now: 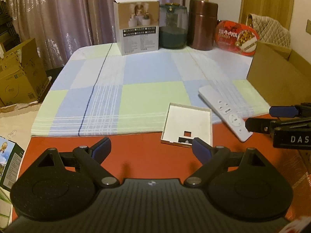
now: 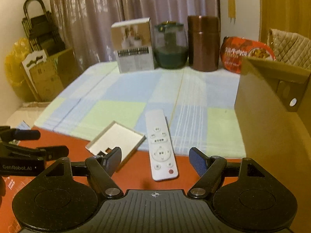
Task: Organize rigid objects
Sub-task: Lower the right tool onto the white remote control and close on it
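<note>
A white remote control (image 2: 161,145) lies on the table at the edge of the checked cloth, just ahead of my open right gripper (image 2: 156,160). It also shows in the left wrist view (image 1: 225,112). A shallow white box lid (image 1: 187,125) lies beside the remote, also in the right wrist view (image 2: 116,141). My left gripper (image 1: 151,149) is open and empty over the red tabletop, the lid just ahead of its right finger. The right gripper (image 1: 258,118) enters the left wrist view, open near the remote's near end. The left gripper (image 2: 48,142) shows in the right wrist view.
An open cardboard box (image 1: 276,77) stands at the right, also in the right wrist view (image 2: 272,104). At the back stand a white product box (image 1: 137,27), a green glass jar (image 1: 173,27), a brown canister (image 1: 202,25) and a red food tub (image 1: 236,36).
</note>
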Motion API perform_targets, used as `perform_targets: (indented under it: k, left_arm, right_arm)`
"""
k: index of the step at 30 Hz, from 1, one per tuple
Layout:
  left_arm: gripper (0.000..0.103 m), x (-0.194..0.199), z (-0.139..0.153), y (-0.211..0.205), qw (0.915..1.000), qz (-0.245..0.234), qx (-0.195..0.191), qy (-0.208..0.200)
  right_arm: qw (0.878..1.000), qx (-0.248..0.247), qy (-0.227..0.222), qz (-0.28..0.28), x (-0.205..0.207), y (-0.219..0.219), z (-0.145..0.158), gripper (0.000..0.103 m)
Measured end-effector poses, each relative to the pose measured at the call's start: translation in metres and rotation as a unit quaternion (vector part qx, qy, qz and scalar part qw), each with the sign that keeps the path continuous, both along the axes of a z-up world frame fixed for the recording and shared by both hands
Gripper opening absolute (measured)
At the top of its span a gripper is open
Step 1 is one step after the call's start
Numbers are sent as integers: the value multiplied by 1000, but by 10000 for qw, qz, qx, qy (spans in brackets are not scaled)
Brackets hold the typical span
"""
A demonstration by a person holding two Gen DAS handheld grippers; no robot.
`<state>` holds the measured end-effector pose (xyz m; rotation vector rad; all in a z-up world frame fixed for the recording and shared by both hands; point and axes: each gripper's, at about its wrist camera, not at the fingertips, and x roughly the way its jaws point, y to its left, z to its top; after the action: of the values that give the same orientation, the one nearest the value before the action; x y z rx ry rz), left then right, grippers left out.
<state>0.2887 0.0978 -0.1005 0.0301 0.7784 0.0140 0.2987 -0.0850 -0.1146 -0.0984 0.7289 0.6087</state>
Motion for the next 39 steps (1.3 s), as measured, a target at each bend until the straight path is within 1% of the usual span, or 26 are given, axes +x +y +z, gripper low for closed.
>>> perform_targets:
  k: [5,9,11,12,14,22,24,25,29,31,34,36,39]
  left_arm:
    - [88,11,-8,3,9999,-30,-31,95]
    - [88,19,-11,4,9999,-5,-96,103]
    - [88,22,-13,3,9999,-3,-126,116]
    - [88,24,-13,2,9998,-10,-133,117]
    - [88,26,-14,-1,9998,-40,-141,126]
    - [88,31,-20,-4,9998,-86,-74,169]
    - [88,32,-21,-4,9998,-82,-78,186]
    - [88,32,-21,-4,9998,-86,-84,187]
    - [88,33,-20,-5,9998,-90,-89,165]
    - [88,33,-20,-5,9998,-92,-81,166]
    - [88,35,-21,-7,9998,-100,-67,173]
    - [88,36,-21,-9,9998,-113,-81,165]
    - [88,37,-20,-11,9998,-139,-99,144]
  right_arm:
    - [9996,-226,114,94,9,2,-14,74]
    - [9992,-229,317,94,20,-1,-25,74]
    - [9989,-258,375,141,22,1,-29,72]
    - [9987,-273,392,171,23,3,-31,71]
    - [9984,-306,406,236,25,8,-33,63]
    - [9982,-446,362,201,35,17,-43,46]
    - [9982,-465,330,203,36,19,-44,41]
    - [9982,-466,332,195,37,20,-44,36]
    - [9976,-532,424,137,38,20,-41,36]
    - [9967,-677,445,13,37,19,-39,36]
    - [9945,-783,673,-177,37,12,-36,36]
    - [9935,-759,825,-207,35,5,-35,36]
    - [9940,-693,830,-138,32,0,-34,36]
